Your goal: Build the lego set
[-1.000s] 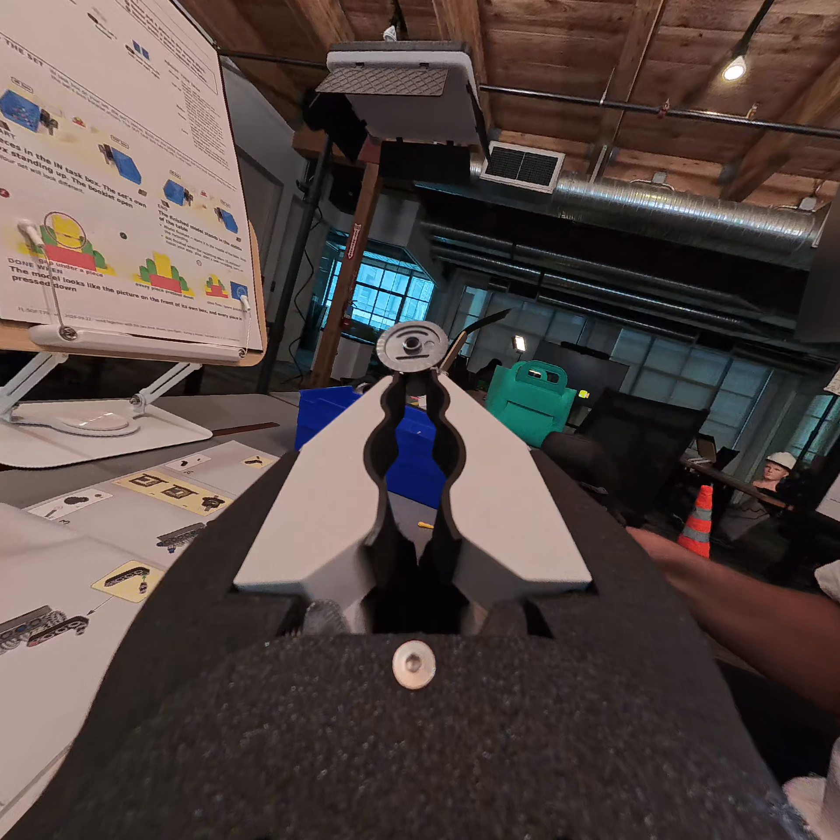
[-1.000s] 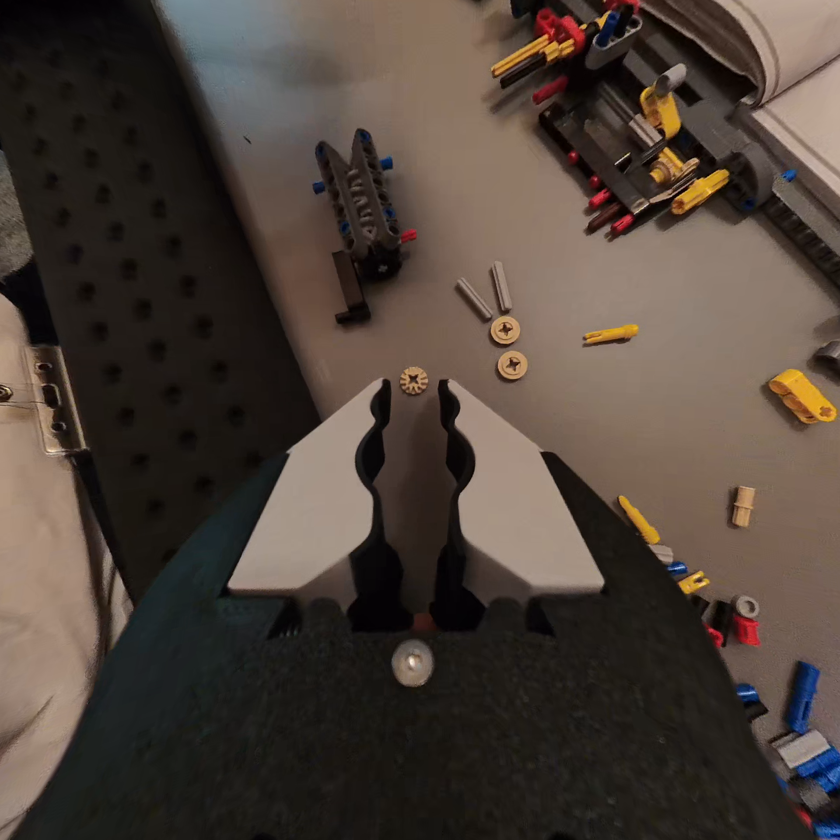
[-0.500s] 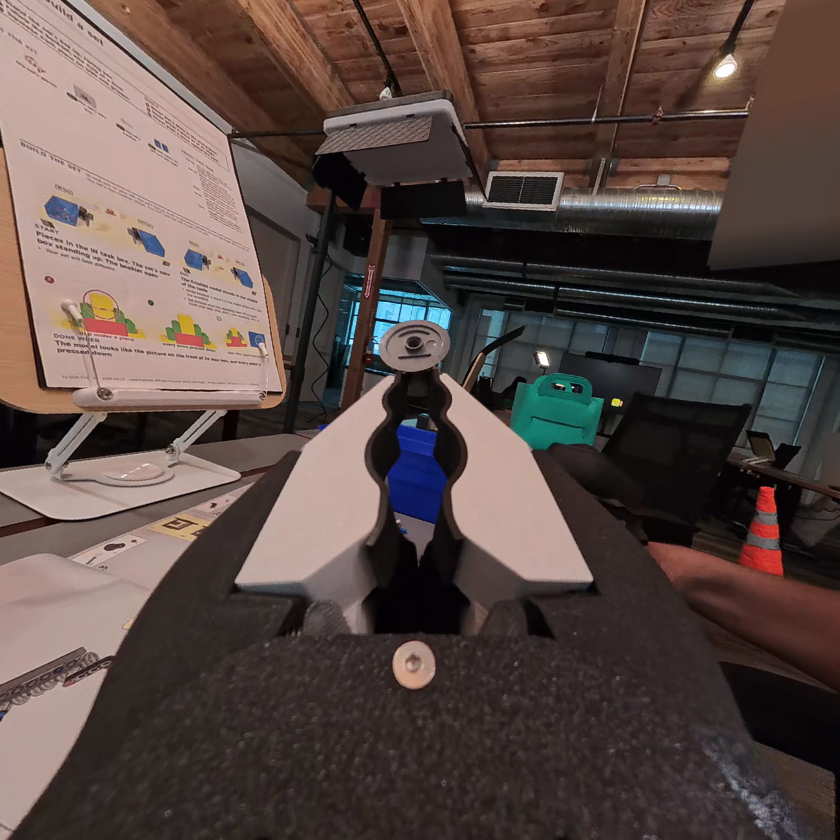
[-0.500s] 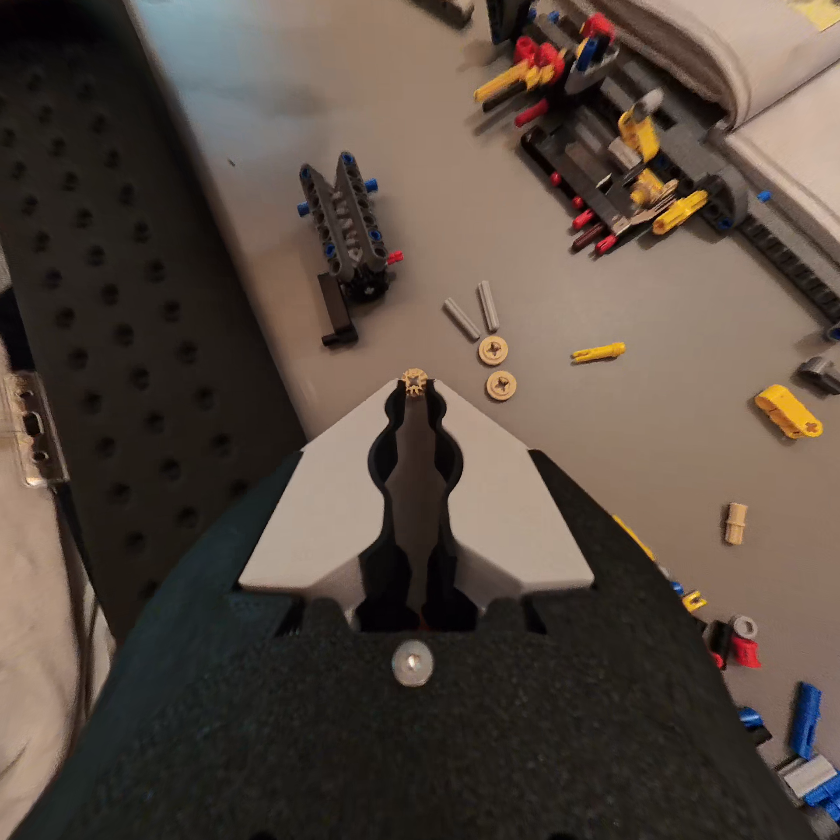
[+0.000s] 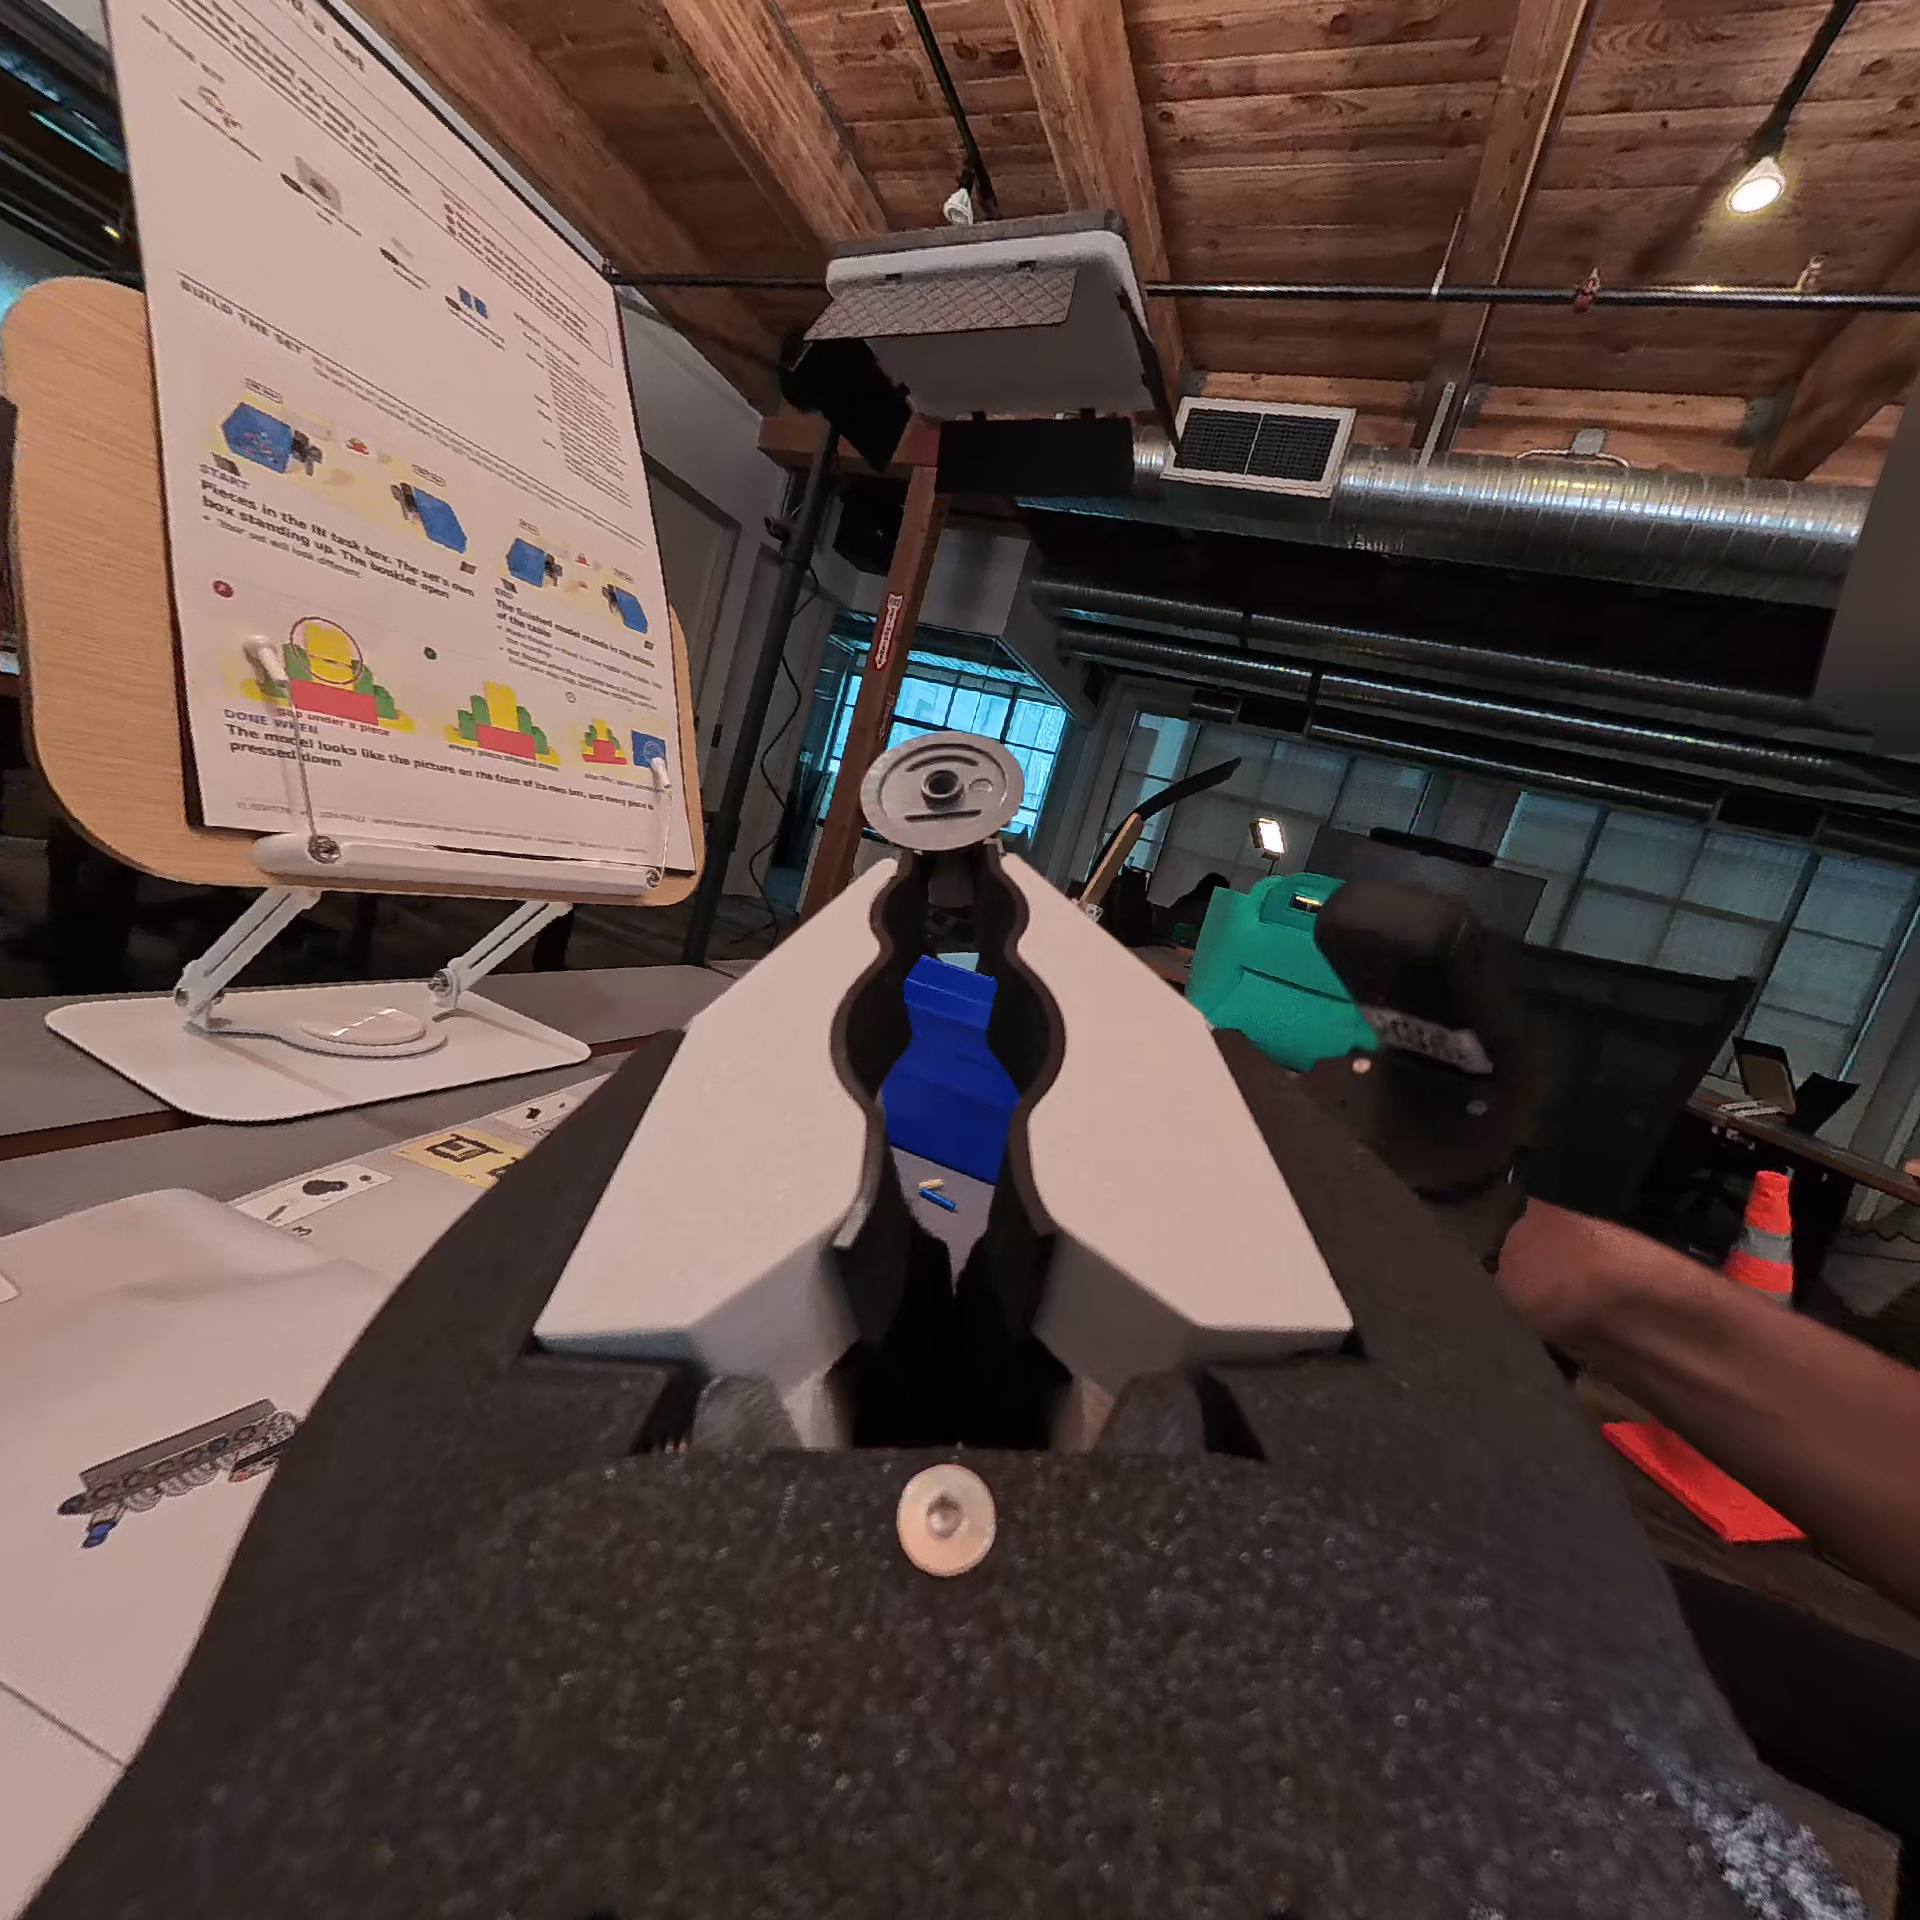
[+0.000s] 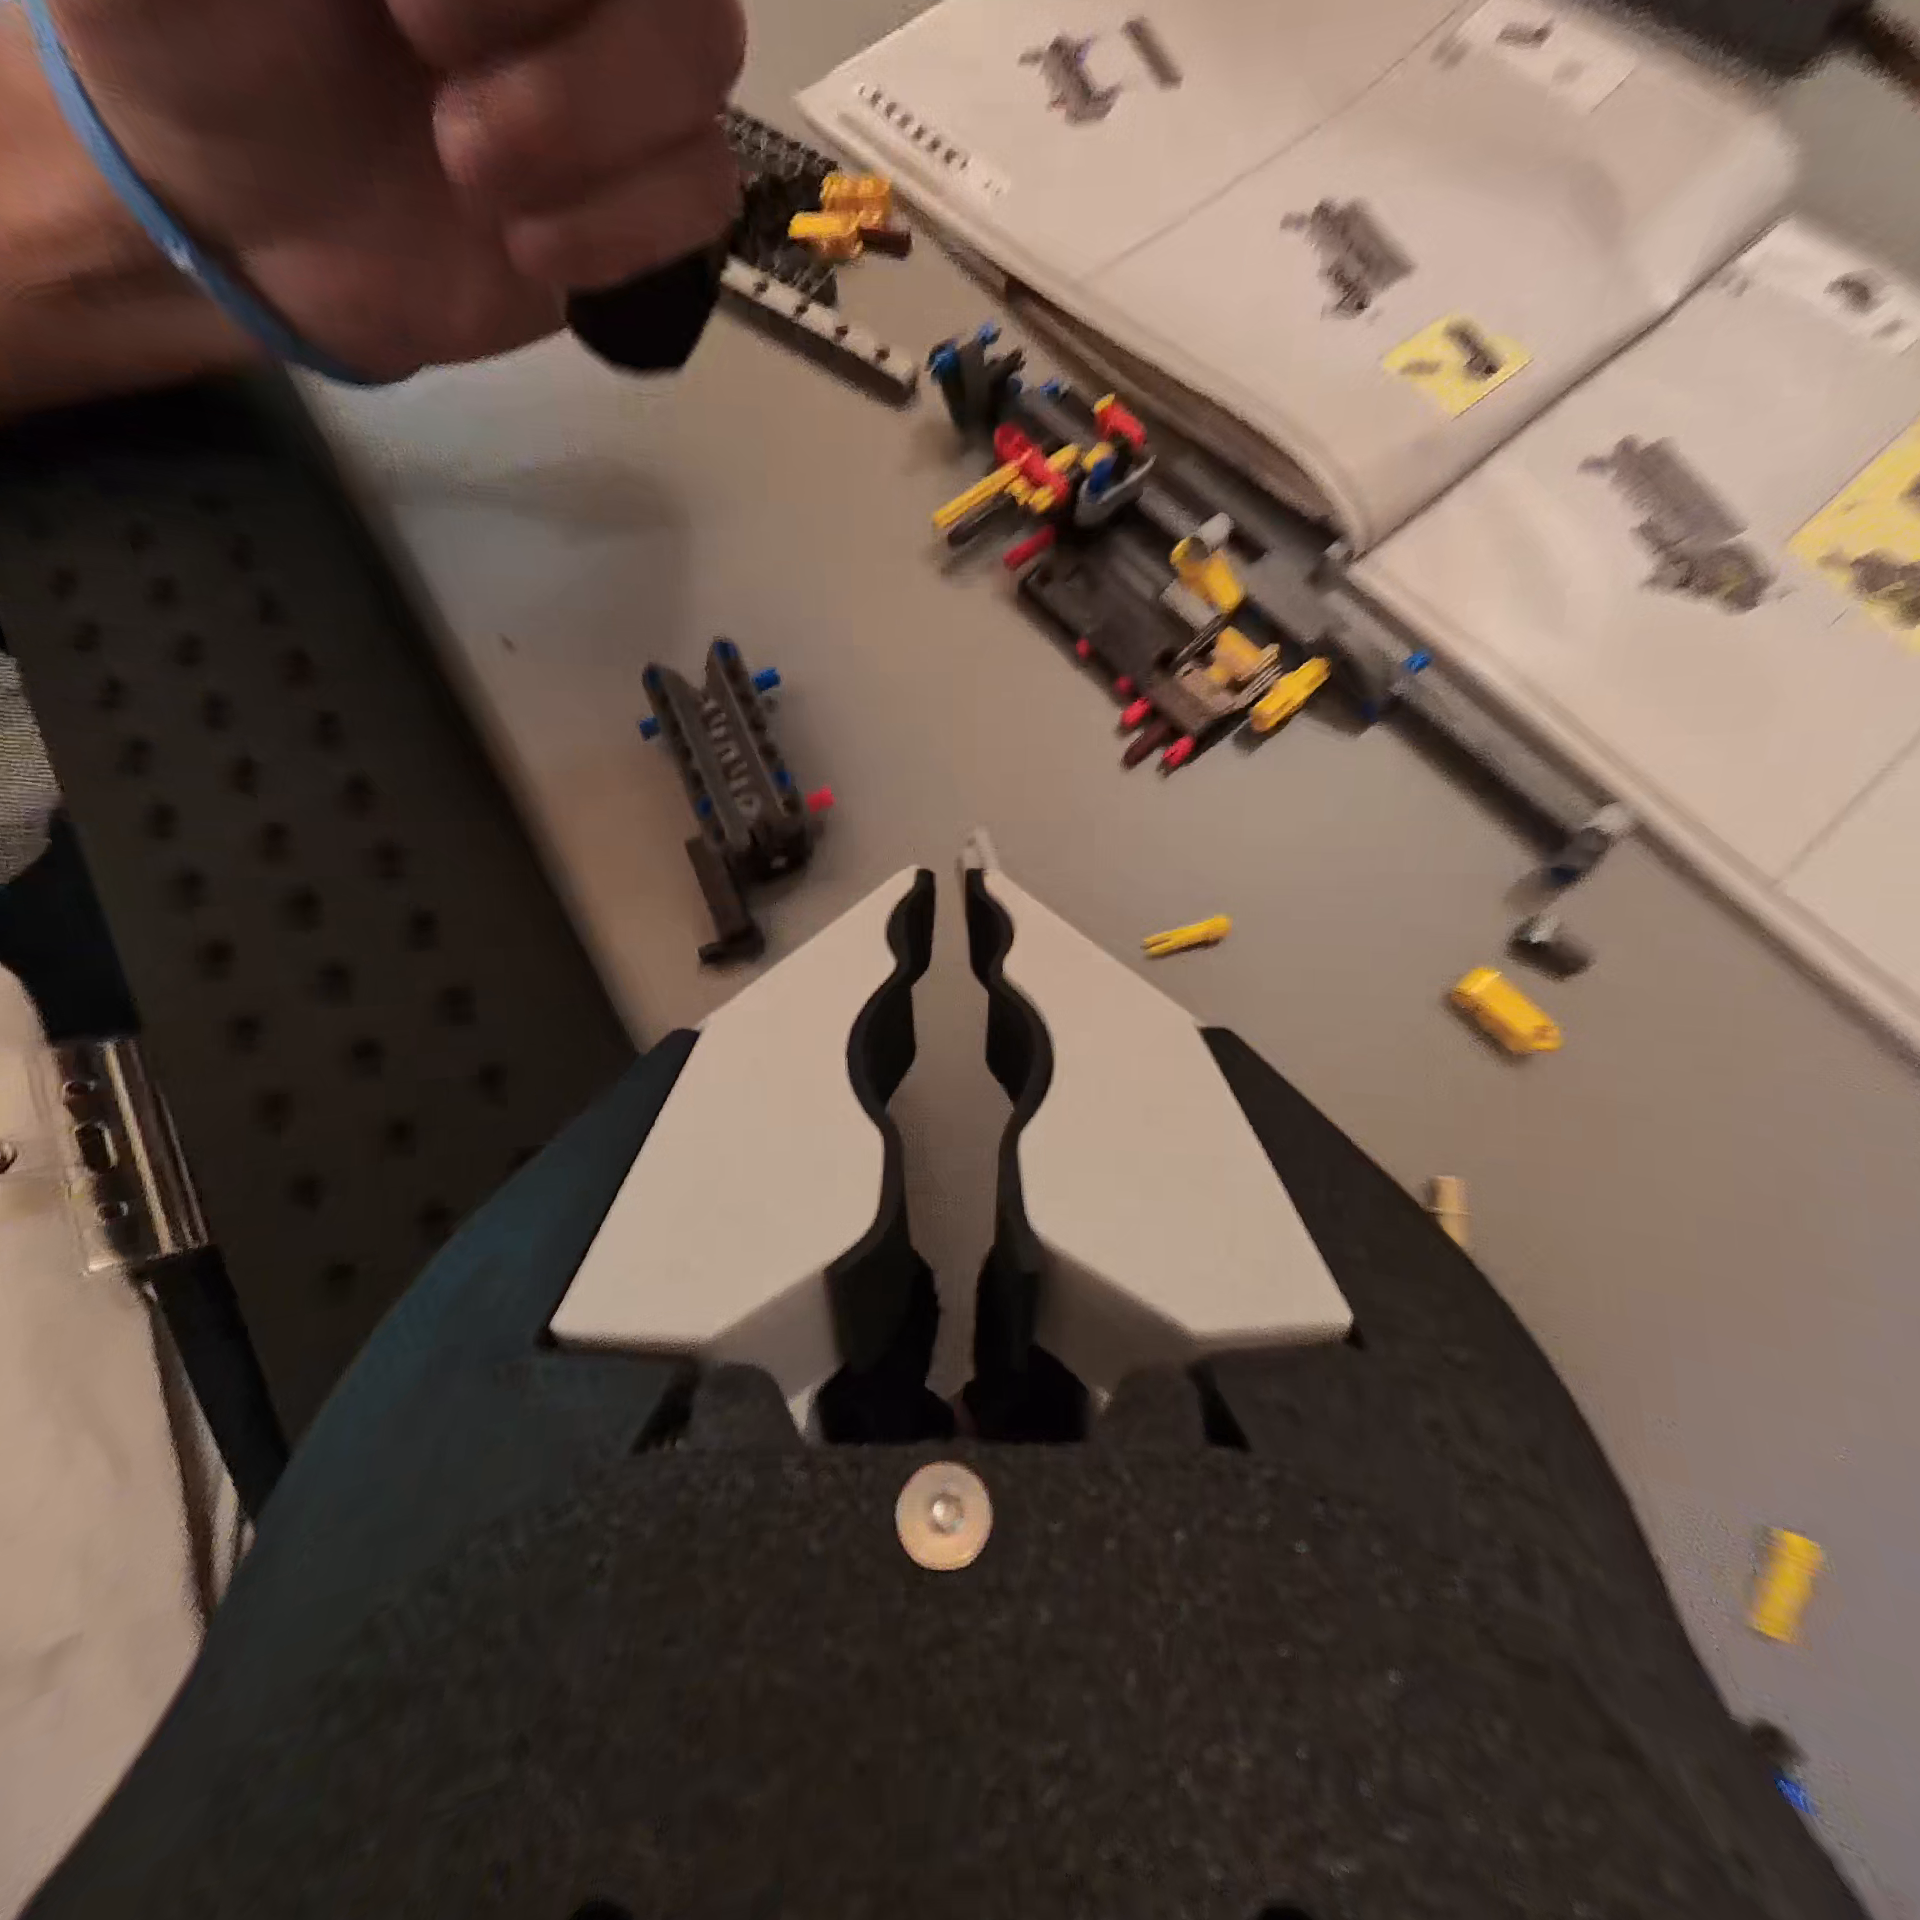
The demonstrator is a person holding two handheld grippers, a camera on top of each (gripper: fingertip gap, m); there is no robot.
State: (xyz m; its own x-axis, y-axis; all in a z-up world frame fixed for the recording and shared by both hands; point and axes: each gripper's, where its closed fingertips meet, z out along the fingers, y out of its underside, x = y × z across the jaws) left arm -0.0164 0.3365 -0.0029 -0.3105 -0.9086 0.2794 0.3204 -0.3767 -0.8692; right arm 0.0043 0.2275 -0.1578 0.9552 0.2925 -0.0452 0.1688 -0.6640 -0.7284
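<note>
Grey disc (image 5: 941, 798) clamped in my left hand-held gripper (image 5: 943, 862), raised at frame centre for mating; right hand-held gripper (image 6: 948, 883) nearly together, its grasp unclear.

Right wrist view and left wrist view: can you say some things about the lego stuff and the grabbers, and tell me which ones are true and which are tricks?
1. The left gripper pinches a round grey disc at its tips. True.
2. An open booklet lies on the table. True.
3. The dark grey assembly with blue pins sits on the booklet. False: it lies on the bare table, apart from the booklet.
4. The box seen between the left gripper's fingers is red. False: it is blue.
5. A hand shows at the top left of the right wrist view. True.
</note>
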